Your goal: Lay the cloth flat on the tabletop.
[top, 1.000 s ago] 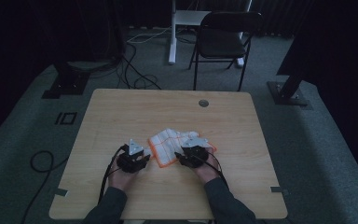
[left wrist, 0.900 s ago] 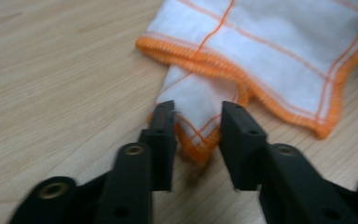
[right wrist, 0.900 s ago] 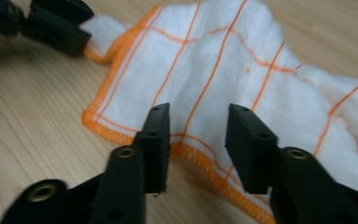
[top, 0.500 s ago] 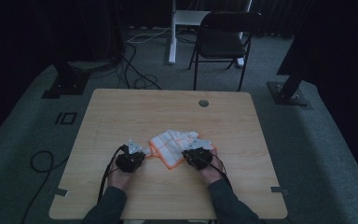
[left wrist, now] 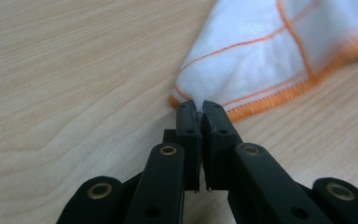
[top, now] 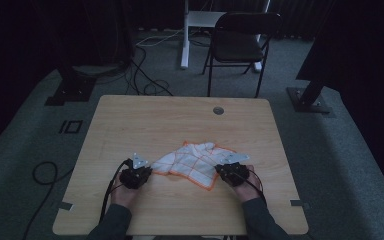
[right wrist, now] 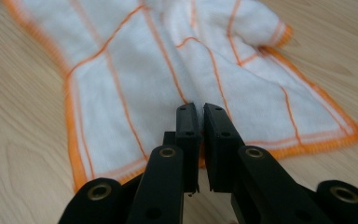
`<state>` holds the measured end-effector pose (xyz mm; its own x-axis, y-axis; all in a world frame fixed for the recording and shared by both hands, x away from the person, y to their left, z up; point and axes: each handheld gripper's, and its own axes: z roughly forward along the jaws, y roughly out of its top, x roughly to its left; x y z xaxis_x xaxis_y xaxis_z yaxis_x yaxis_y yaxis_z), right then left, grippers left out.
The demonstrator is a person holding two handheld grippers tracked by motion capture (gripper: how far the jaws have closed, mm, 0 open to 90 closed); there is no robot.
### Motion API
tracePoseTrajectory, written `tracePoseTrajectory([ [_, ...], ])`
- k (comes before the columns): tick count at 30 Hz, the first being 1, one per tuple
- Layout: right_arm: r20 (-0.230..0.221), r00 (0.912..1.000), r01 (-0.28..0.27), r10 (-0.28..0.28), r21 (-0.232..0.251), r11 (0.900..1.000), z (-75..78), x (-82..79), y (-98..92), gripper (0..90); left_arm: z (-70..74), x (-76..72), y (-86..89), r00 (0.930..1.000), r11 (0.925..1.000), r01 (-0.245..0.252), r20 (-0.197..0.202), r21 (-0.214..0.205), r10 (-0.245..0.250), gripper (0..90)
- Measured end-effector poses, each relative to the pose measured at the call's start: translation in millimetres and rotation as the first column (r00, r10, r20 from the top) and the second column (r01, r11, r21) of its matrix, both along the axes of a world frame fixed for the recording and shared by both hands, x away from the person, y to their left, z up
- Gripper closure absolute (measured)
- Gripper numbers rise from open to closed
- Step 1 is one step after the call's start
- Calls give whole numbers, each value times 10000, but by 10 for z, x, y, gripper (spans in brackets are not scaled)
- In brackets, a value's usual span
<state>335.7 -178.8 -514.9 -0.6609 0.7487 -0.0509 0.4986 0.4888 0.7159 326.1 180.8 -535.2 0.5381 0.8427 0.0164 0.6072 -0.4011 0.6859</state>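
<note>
Cloth (top: 194, 161), white with an orange grid and orange stitched hem, lies rumpled on the near half of a wooden table (top: 145, 120), caught between two hand-held grippers in what looks like the opening step of spreading it flat. At the left, the left gripper (top: 139, 170) has its jaws clenched on the cloth's left corner; in the left gripper view the black tips (left wrist: 199, 108) pinch a small tuft of fabric where the hem comes to a point, the rest of that corner resting on the wood. At the right, the right gripper (top: 232, 169) has its jaws closed at the cloth's near right edge; in the right gripper view the tips (right wrist: 200, 112) meet over the hem, and the fabric appears nipped between them, though the exact bite is hard to read. Both sets of jaws have just been closing, with cloth between them.

With both corners seemingly secured, the next move likely calls for drawing the hands apart, left and right, keeping the grips low and even so that neither corner slips free. Between the grippers the cloth is bunched and creased, one far flap folded over on itself near the middle, its far right corner lying open on the table. The material looks soft and thin.
</note>
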Motion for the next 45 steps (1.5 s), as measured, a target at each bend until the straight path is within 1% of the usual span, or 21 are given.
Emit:
tracePoseTrajectory([
  [5,-56,9997,220,-220,69,9997,0,-74,-195,851,3,-74,5,9997,9997,215,-121,-111,-216,870],
  [8,-99,9997,231,-230,36,9997,-10,-115,-257,851,9,-106,-28,9991,9991,389,-188,-146,-391,864],
  [9,-105,9997,229,-229,7,9997,-14,-125,-266,846,14,-117,-40,9990,9990,422,-130,-115,-424,843],
  [10,-124,9997,205,-205,-2,9998,-16,-133,-272,830,25,-122,-48,9992,9992,400,-55,-75,-400,815],
  [12,-127,9998,178,-177,30,9998,-8,-138,-286,759,68,-118,-43,9991,9988,415,69,-242,-414,782],
  [14,-13,9997,240,-239,206,9995,23,-141,-300,704,125,-100,-32,9991,9987,366,230,-367,-357,760],
  [17,141,9996,254,-259,340,9991,63,-148,-298,684,176,-66,-36,9987,9982,351,373,-484,-333,758],
  [18,262,9995,189,-200,396,9990,96,-160,-261,674,217,-19,-53,9983,9982,385,453,-468,-364,757],
  [19,262,9995,189,-200,396,9990,96,-160,-261,674,217,-19,-53,9983,9982,385,453,-468,-364,756],
  [20,346,9994,68,-82,425,9991,110,-168,-216,670,247,35,-85,9977,9978,412,552,-510,-384,755],
  [21,346,9994,68,-82,425,9991,110,-168,-216,670,247,35,-85,9977,9978,412,552,-510,-384,755],
  [22,385,9993,-35,19,417,9991,111,-169,-168,667,273,92,-127,9968,9971,499,653,-572,-461,755],
  [23,385,9993,-35,19,417,9991,111,-169,-168,667,273,92,-127,9968,9971,499,653,-572,-461,754],
  [24,376,9993,-99,82,442,9990,103,-164,-127,664,297,150,-171,9961,9962,590,694,-635,-545,752],
  [27,375,9992,-148,131,453,9989,97,-164,-89,664,320,205,-218,9948,9955,709,783,-633,-659,751],
  [31,384,9990,-261,243,469,9986,74,-161,-26,665,365,359,-319,9936,9936,823,842,-772,-757,753],
  [34,325,9992,-259,245,457,9986,49,-157,-5,667,358,473,-389,9934,9918,913,780,-893,-844,757],
  [36,343,9993,-188,176,373,9991,35,-161,3,670,342,551,-441,9937,9901,1017,569,-969,-965,756],
  [40,334,9994,-83,68,461,9989,1,-172,0,672,315,671,-571,9908,9889,1287,527,-737,-1250,754],
  [43,298,9996,-6,-7,457,9990,-25,-166,-1,676,311,753,-654,9887,9872,1442,511,-682,-1409,754],
  [45,310,9995,38,-52,446,9990,-33,-164,4,676,299,818,-701,9885,9861,1476,454,-762,-1444,775],
])
